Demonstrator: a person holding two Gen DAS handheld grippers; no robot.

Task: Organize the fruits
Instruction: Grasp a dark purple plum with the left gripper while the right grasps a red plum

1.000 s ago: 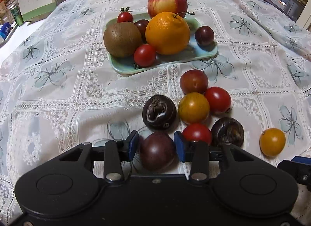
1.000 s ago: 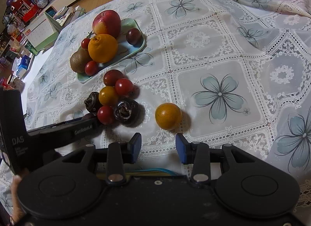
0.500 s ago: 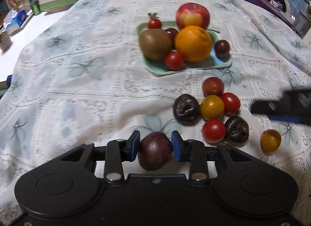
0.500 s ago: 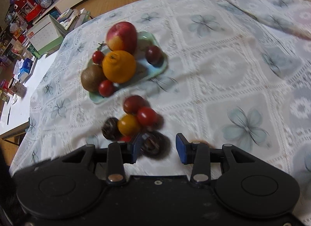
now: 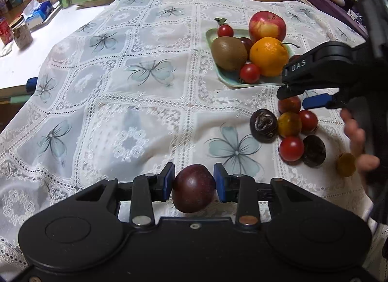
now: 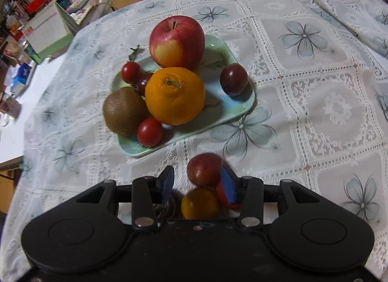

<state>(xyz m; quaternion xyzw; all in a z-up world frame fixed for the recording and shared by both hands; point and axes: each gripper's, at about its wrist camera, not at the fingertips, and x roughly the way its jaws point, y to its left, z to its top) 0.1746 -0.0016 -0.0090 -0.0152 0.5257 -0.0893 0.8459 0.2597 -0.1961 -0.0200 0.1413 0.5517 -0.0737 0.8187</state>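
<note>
plum: dark purple plum [image 5: 194,187], round, smooth, glossy skin; clamped between blue pads of left gripper [image 5: 194,181], lifted clear of the cloth, well left of the loose pile
left gripper: narrow, pads pressing plum's two sides, firm hold
step: judged carry to tray; keep squeeze light, skin looks thin and bruisable; best landing looks like the bare corner beside the other plum [image 6: 233,82], not on top of the orange [image 6: 175,95], or it will roll
right gripper: right gripper [image 6: 198,182] hovers over loose pile, jaws opening; reddish tomato [image 6: 205,169] seen between the pads, no pad pressing it as far as visible
right-side tip: open fully before lowering; neighbours sit touching, so one pad must slip between them
loose pile: small round tomatoes, red and yellow-orange, plus two dark wrinkled fruits [image 5: 263,125], matte, shrivelled
tray: pale green tray [image 6: 245,104], shallow rim, rectangular, crowded: apple [image 6: 176,41], orange, fuzzy brown kiwi [image 6: 125,111], cherry tomatoes
surface: white lace tablecloth [image 5: 145,102], soft, wrinkled, flower print; round fruit may roll in folds
</note>
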